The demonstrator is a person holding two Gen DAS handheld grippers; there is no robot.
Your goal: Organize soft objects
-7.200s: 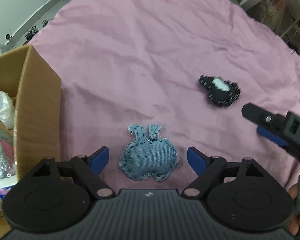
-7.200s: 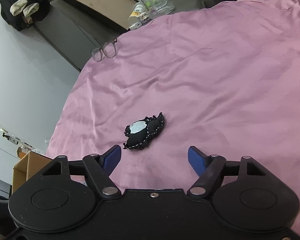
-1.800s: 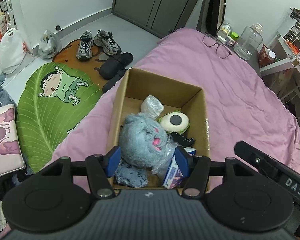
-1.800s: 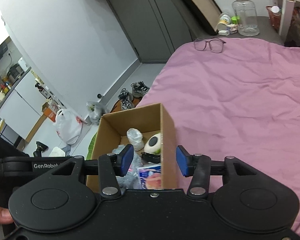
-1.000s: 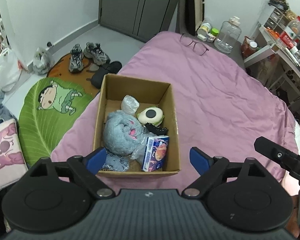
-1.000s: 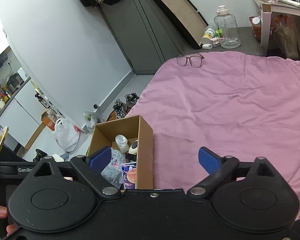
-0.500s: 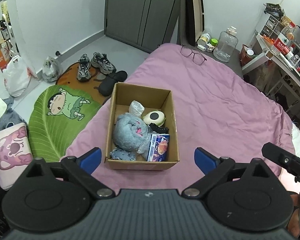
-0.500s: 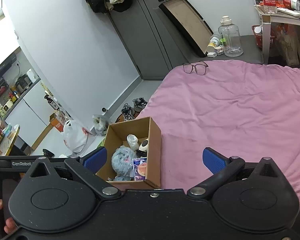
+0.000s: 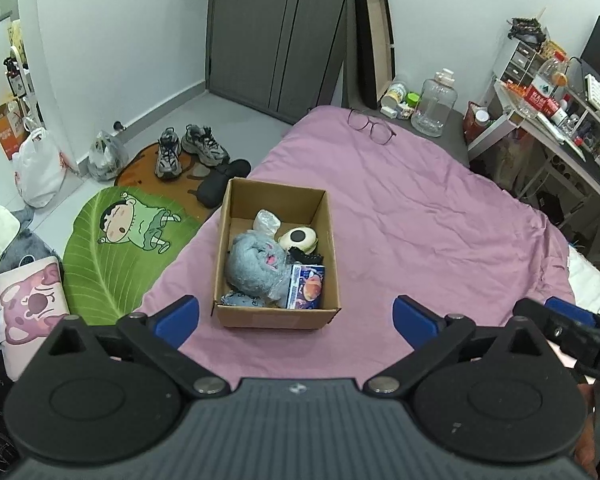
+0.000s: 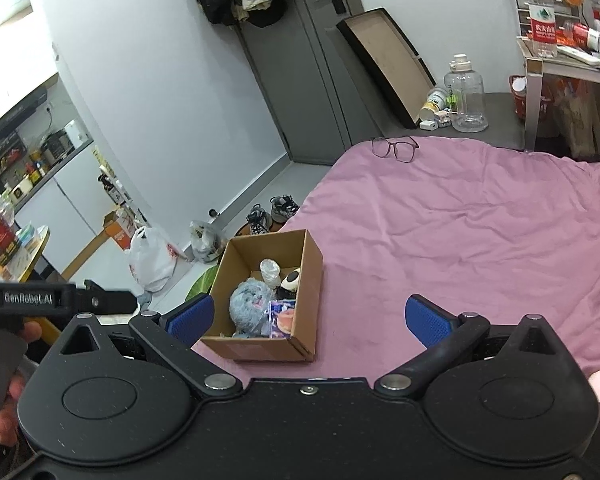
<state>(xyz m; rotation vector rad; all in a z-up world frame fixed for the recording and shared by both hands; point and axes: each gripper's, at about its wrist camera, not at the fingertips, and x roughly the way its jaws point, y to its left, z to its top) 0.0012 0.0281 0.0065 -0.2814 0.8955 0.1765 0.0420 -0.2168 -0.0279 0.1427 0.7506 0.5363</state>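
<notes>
A brown cardboard box [image 9: 327, 236] sits on the pink bedsheet [image 9: 420, 216] near the bed's left edge. It holds a grey plush toy [image 9: 254, 265], a white and green eye toy [image 9: 298, 238], a black soft piece [image 9: 305, 258], a denim soft piece [image 9: 240, 300], a plastic-wrapped item [image 9: 266, 220] and a printed packet [image 9: 306, 292]. My left gripper [image 9: 296, 318] is open and empty, high above the box. My right gripper [image 10: 306, 320] is open and empty too. The box [image 10: 306, 280] also shows in the right wrist view.
Glasses [image 9: 370, 126] lie at the bed's far end. A leaf-shaped rug [image 9: 124, 236], shoes [image 9: 188, 150] and bags [image 9: 40, 168] lie on the floor to the left. A desk [image 9: 548, 128] and a clear jug [image 9: 438, 110] stand at the right.
Both grippers have opened, dropped the denim and black soft pieces into the box, and risen up and back. The box now looks smaller and farther away.
</notes>
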